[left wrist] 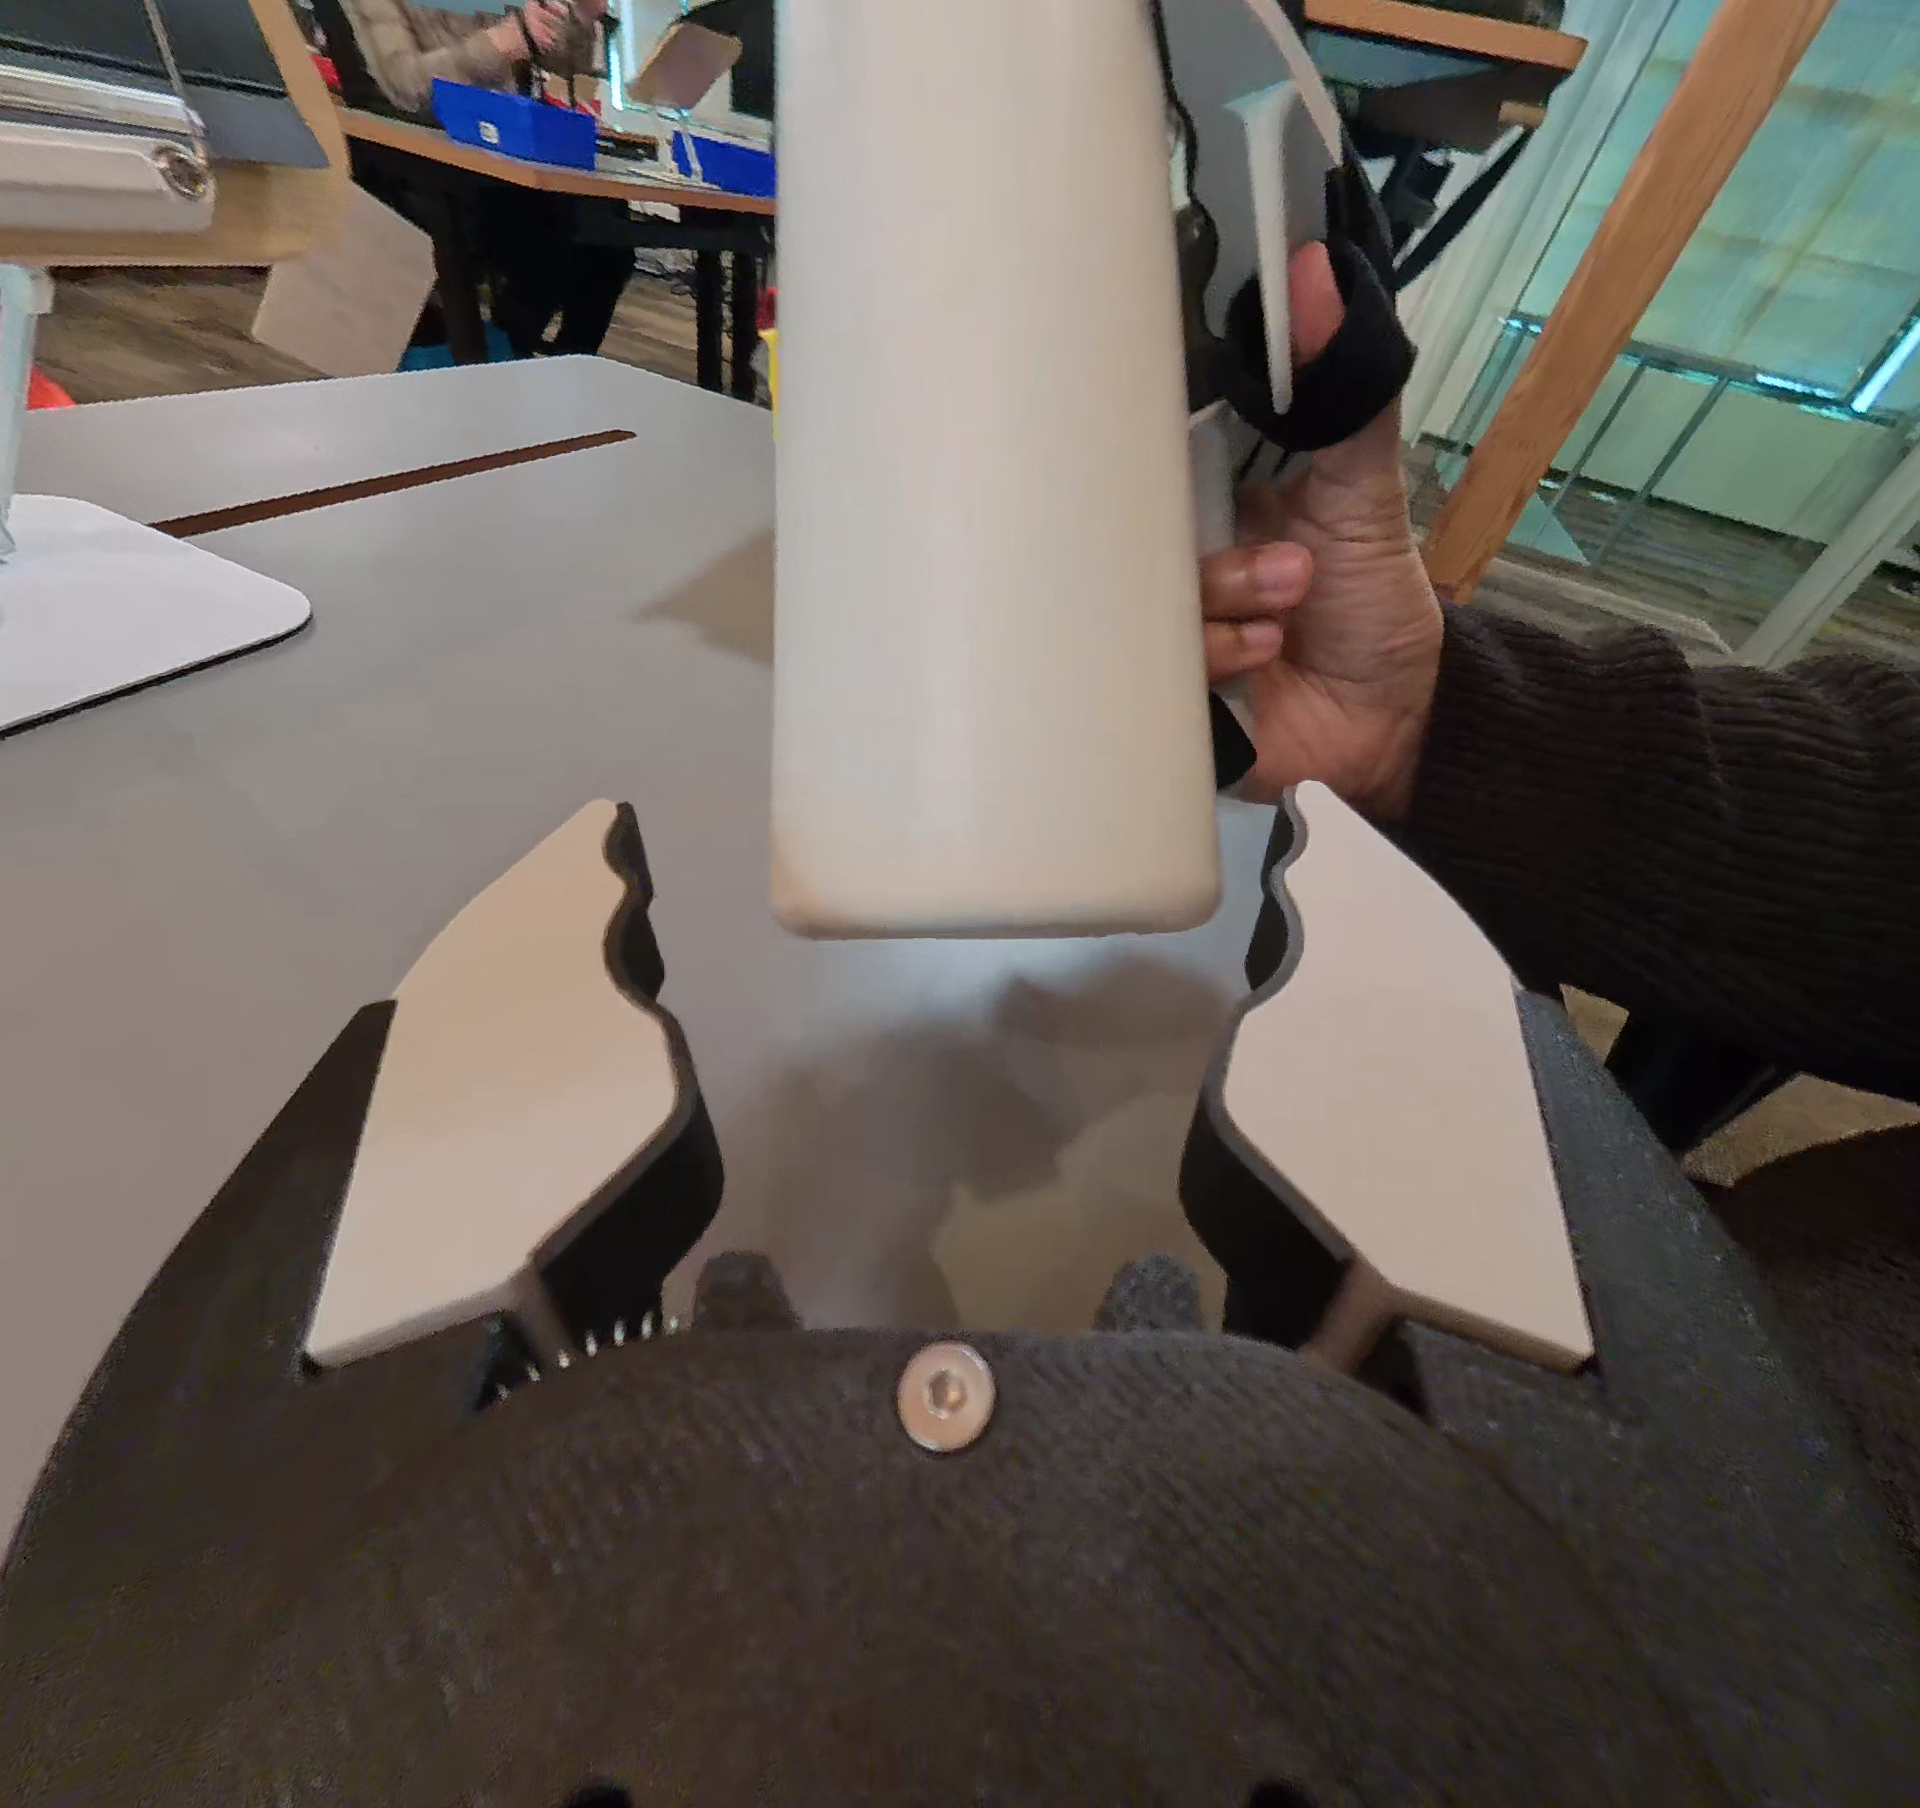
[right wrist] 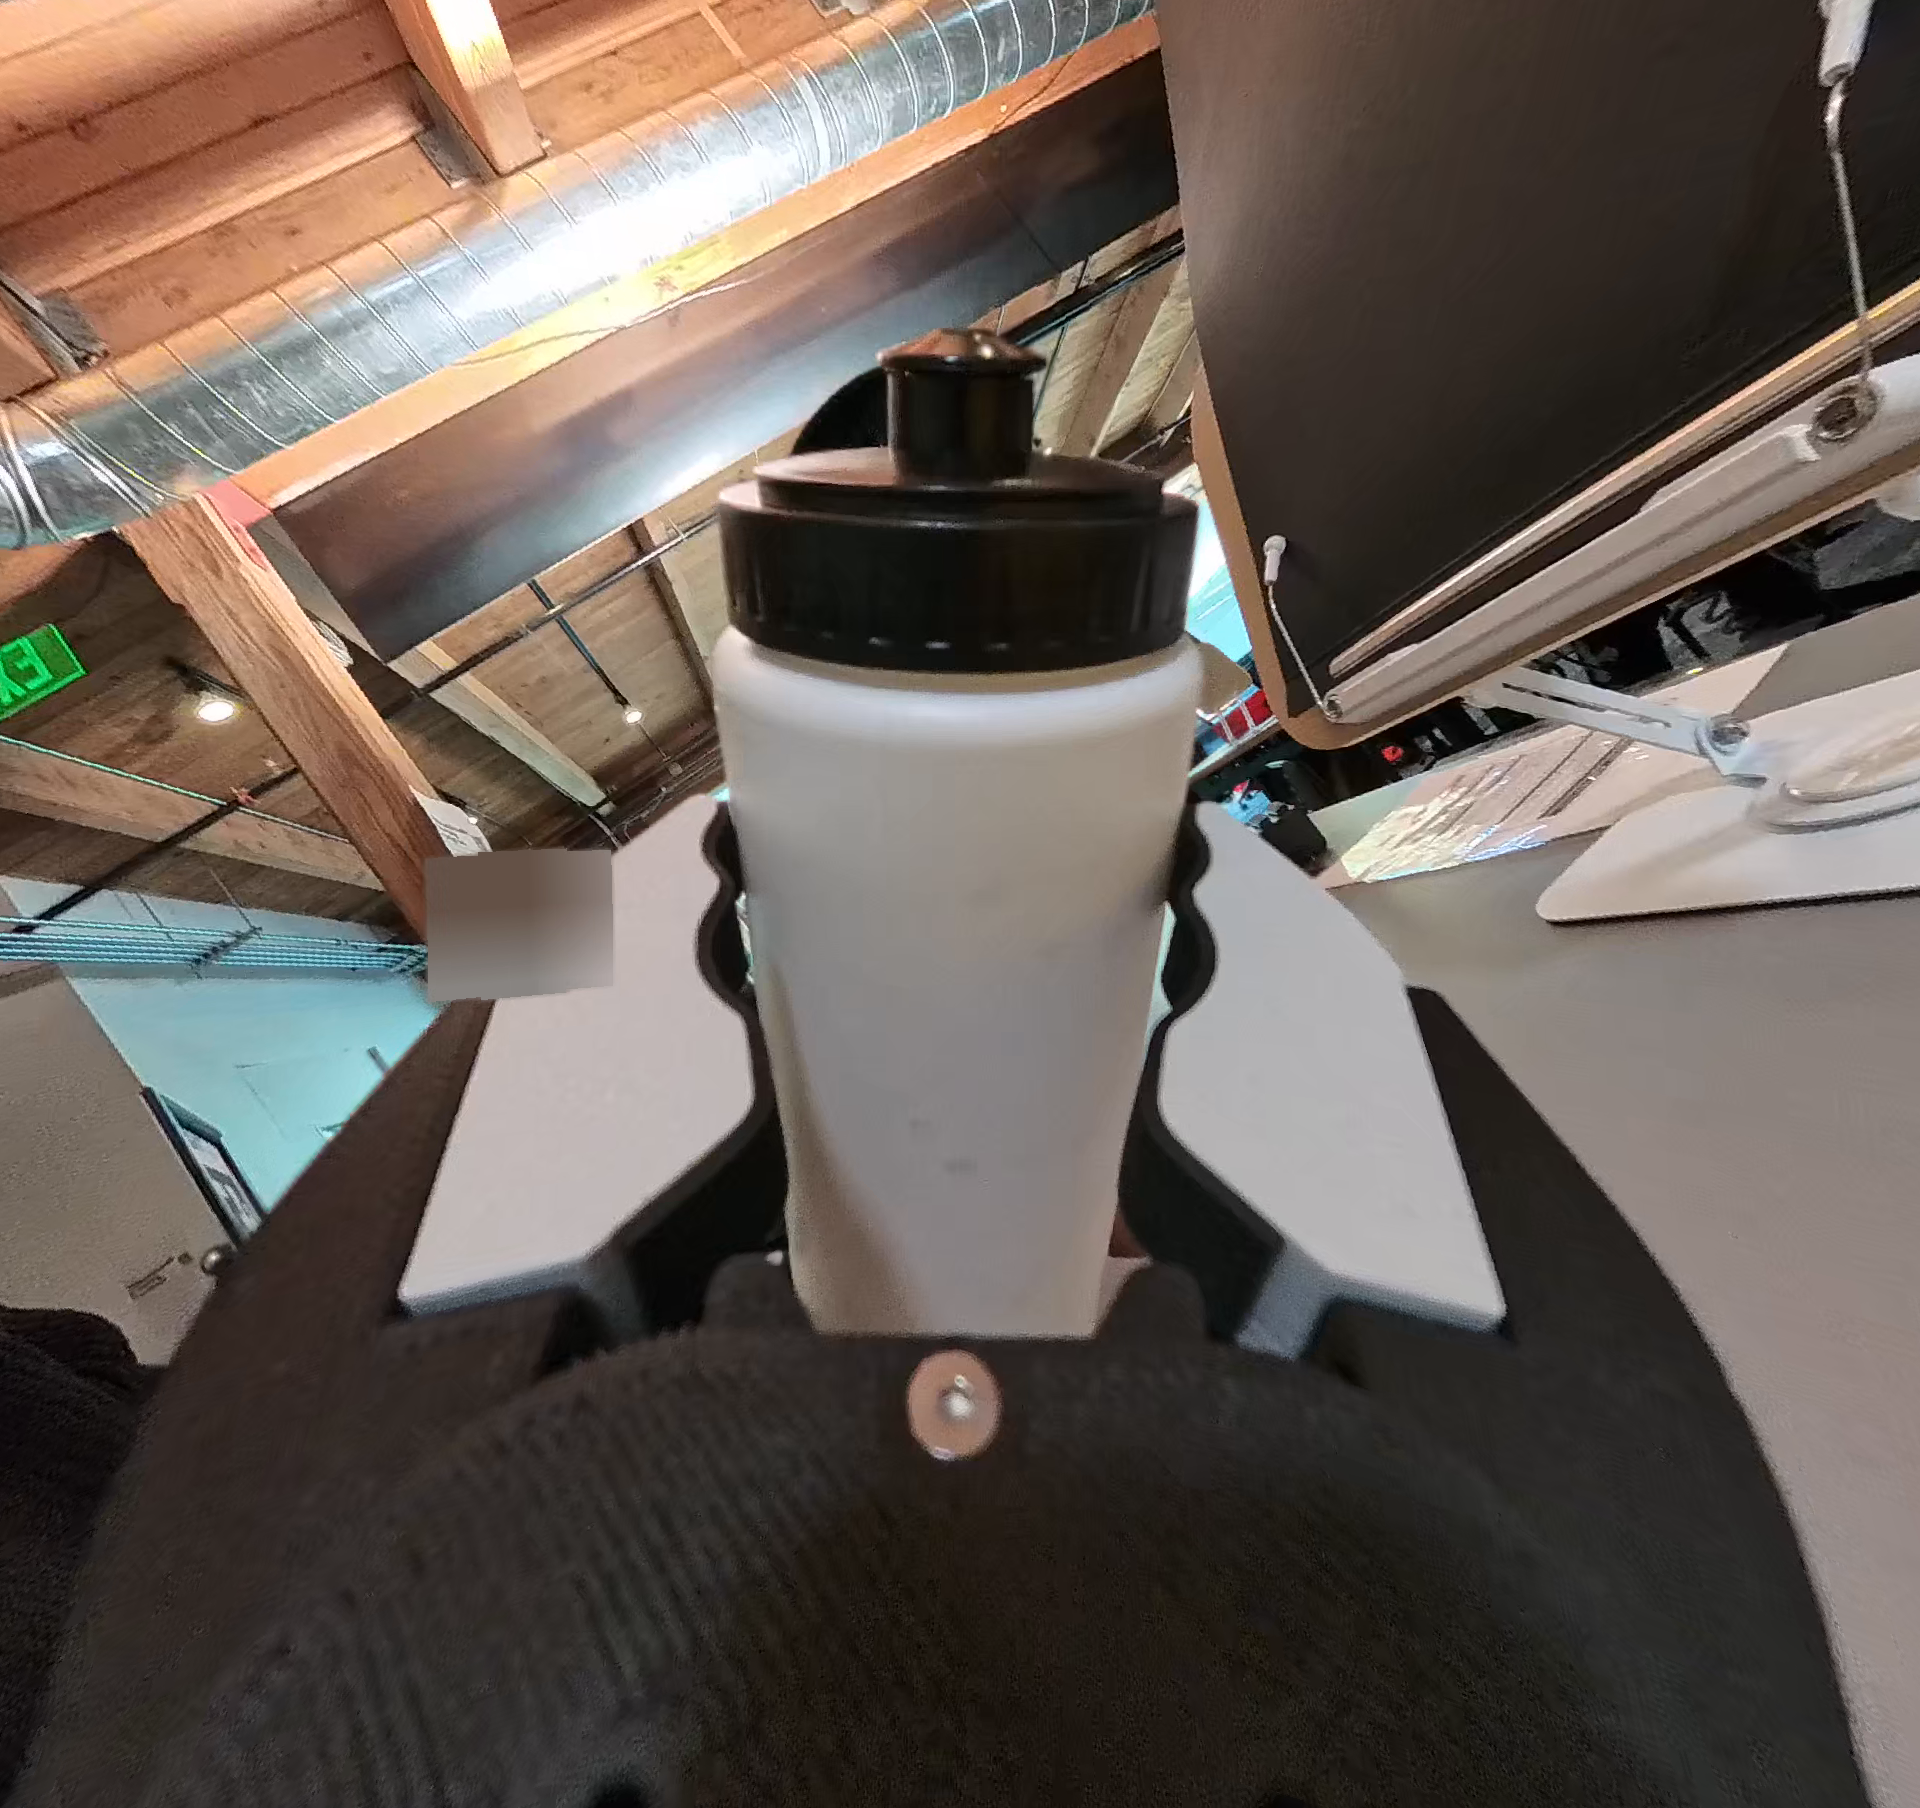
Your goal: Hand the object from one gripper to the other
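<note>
Bottle (right wrist: 956, 927), white with a black cap (right wrist: 958, 563), sits between both fingers of the right gripper (right wrist: 961, 906), whose jaws press its sides just under the shoulder. In the left wrist view its flat bottom end hangs above the grey table (left wrist: 416, 678), just ahead of the left gripper (left wrist: 956, 885), whose jaws stand wide apart and hold nothing. A hand (left wrist: 1340, 615) grips the right gripper's handle. The bottle's white side bears no label.

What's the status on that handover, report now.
Right gripper shut on white plastic bottle with black cap. Left gripper open, bottle base just ahead. Nothing between.
</note>
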